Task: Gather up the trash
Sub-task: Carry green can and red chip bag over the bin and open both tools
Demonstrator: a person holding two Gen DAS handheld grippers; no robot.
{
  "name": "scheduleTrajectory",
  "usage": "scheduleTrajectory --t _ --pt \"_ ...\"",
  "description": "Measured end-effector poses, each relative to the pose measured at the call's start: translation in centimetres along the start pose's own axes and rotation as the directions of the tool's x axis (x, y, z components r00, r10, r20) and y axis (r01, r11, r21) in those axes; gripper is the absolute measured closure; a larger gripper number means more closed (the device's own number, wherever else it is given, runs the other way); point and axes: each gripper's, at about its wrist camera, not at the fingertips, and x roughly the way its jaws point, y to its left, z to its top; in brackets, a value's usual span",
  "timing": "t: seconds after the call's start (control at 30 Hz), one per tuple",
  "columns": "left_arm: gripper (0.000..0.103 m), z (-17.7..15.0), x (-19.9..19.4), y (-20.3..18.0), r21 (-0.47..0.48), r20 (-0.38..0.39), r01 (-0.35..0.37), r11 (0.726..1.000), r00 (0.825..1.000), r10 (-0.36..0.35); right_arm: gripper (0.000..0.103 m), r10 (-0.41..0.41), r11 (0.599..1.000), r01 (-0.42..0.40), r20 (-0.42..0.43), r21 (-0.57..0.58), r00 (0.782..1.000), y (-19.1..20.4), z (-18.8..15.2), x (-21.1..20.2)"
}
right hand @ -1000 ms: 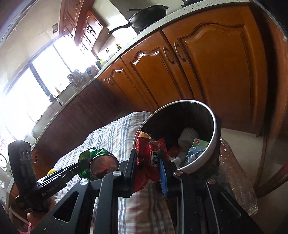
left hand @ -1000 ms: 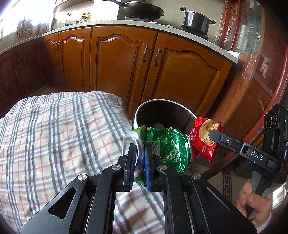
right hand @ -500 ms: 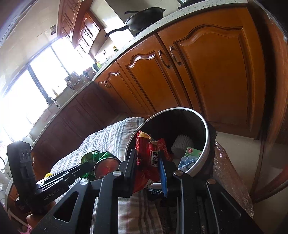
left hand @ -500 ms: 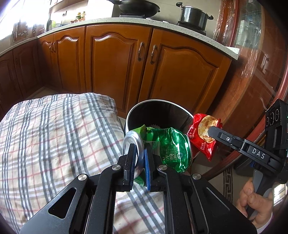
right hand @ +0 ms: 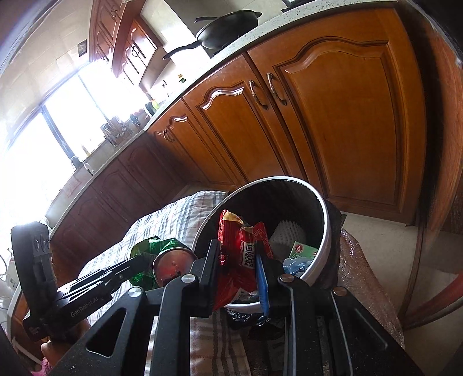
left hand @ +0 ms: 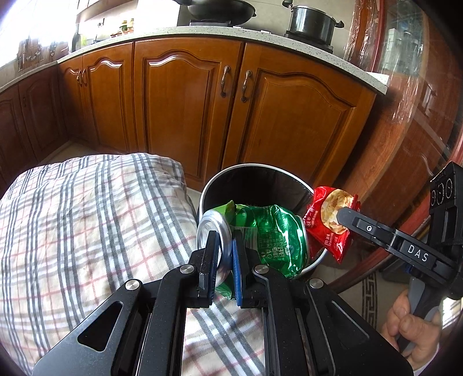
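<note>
My left gripper is shut on a silver can and a crumpled green snack bag, held at the near rim of the round metal trash bin. My right gripper is shut on a red snack bag and holds it over the bin's near rim. The red bag and the right gripper show at the right in the left wrist view. The left gripper, the can and the green bag show in the right wrist view. White and blue trash lies inside the bin.
A table with a plaid cloth lies to the left of the bin. Wooden kitchen cabinets stand behind it, with a wok and a pot on the counter. A round wooden table edge curves at the right.
Both grippers have moved a little closer to the bin and up, each still shut on its trash. The bin sits nearer and more centred in the right wrist view.
</note>
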Motion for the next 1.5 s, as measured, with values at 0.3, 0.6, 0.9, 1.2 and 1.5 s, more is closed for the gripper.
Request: scheduleTrajectory --t 0.3,0.6,0.9,1.2,1.5 --pt "0.095 0.5 0.8 -0.2 0.005 -0.004 -0.002 1.0 1.0 0.002 0.08 -0.015 1.0 0.015 -0.002 0.002 1.0 -0.3 0.3 0.4" --pt "0.095 0.9 1.9 -0.5 0.006 -0.022 -0.012 1.0 1.0 0.013 0.08 -0.035 0.999 0.035 -0.014 0.003 0.999 -0.7 0.6 1.2" --pt "0.095 1.5 3.7 -0.6 0.014 -0.05 -0.03 0.999 0.998 0.031 0.08 -0.062 0.998 0.062 -0.036 0.0 0.997 -1.1 0.8 2.4" --pt "0.095 1.7 4.3 -0.8 0.035 -0.06 -0.035 0.999 0.998 0.037 0.08 -0.082 0.997 0.081 -0.043 -0.019 0.996 -1.0 1.2 3.3" --pt "0.095 1.8 5.0 -0.9 0.045 -0.078 -0.04 0.998 0.996 0.043 0.08 -0.118 0.992 0.115 -0.045 -0.054 0.992 -0.7 1.2 3.3"
